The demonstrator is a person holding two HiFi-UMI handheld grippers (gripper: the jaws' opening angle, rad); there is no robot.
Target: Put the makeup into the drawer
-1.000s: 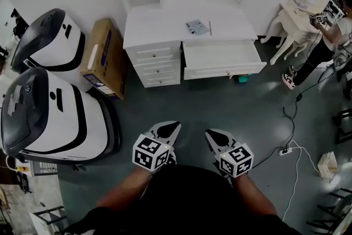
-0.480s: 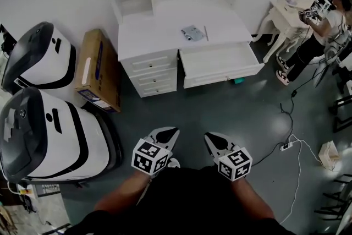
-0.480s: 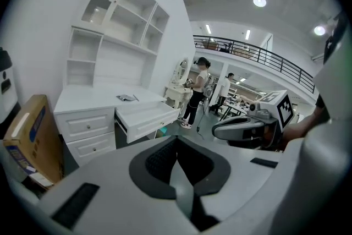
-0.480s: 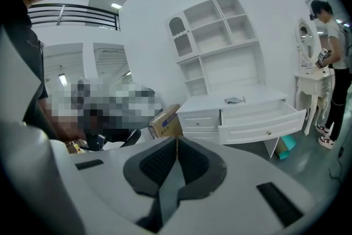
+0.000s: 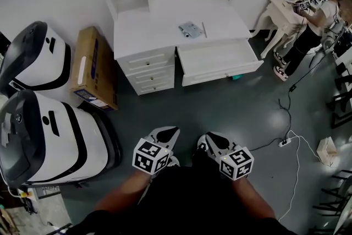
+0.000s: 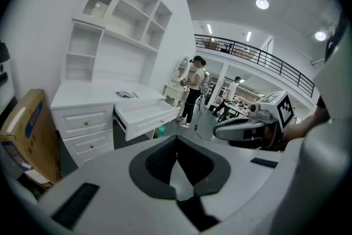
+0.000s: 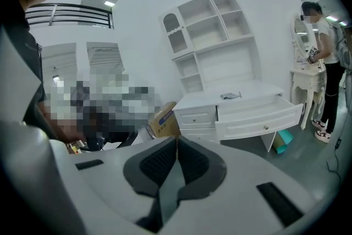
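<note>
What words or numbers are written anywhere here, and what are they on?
No text can be read anywhere.
On the cardboard box: blue print along its side, too blurred to read.
On the makeup packet lying on the desk: too small to read.
On the cubes of the left tool and the right tool: black-and-white square patterns, no letters.

Left gripper (image 5: 172, 131) & right gripper (image 5: 204, 138) are sitting side by side at btm ctr of frame, pointing up-frame & tilting slightly down, both w/ jaws pressing together, empty. Forearms (image 5: 124, 195) are extending behind them.
</note>
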